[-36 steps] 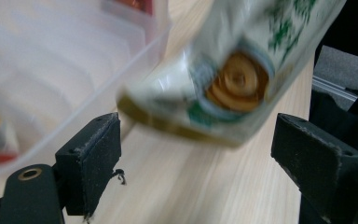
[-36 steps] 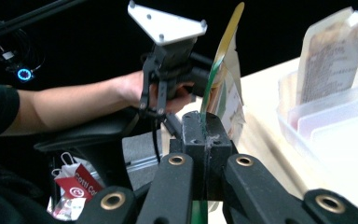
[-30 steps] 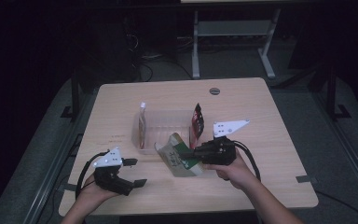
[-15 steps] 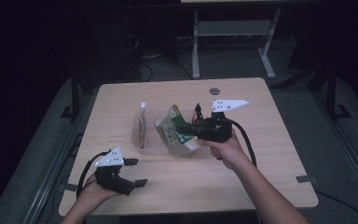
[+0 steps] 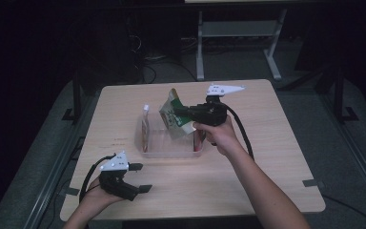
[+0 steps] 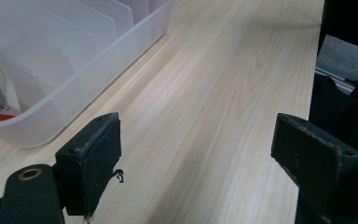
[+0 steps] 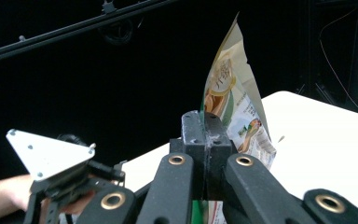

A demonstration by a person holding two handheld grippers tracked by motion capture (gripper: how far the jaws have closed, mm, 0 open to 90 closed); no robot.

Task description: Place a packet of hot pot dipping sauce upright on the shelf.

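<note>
Your right gripper (image 5: 180,113) clamps a green-and-cream snack pouch (image 5: 174,114) edge-on, jaws pressed flat together on the packet with no gap between them in the right gripper view. You hold the pouch in the air above the clear plastic bin (image 5: 167,143) at the centre of the wooden table (image 5: 267,157), its upper corner tilted toward the far side and its lower part hanging over the bin's right half. From the right gripper view the pouch (image 7: 233,107) rises above the closed jaws, printed face turned to the right, a pale table corner behind it.

Your left gripper (image 5: 140,177) rests low near the table's near left corner, well apart from the bin, jaws spread wide and holding nothing. In the left gripper view both black pads (image 6: 93,163) stand far apart over bare wood, with the bin's rounded front corner (image 6: 42,116) just ahead to the left. Thin clear dividers split the bin into slots, and a packet (image 5: 145,129) with orange and red print stands against its left wall; what kind of packet it is, you cannot make out through the frosted plastic. Something dark red shows at the bin's right end, partly hidden behind your right hand (image 5: 221,136).
</note>
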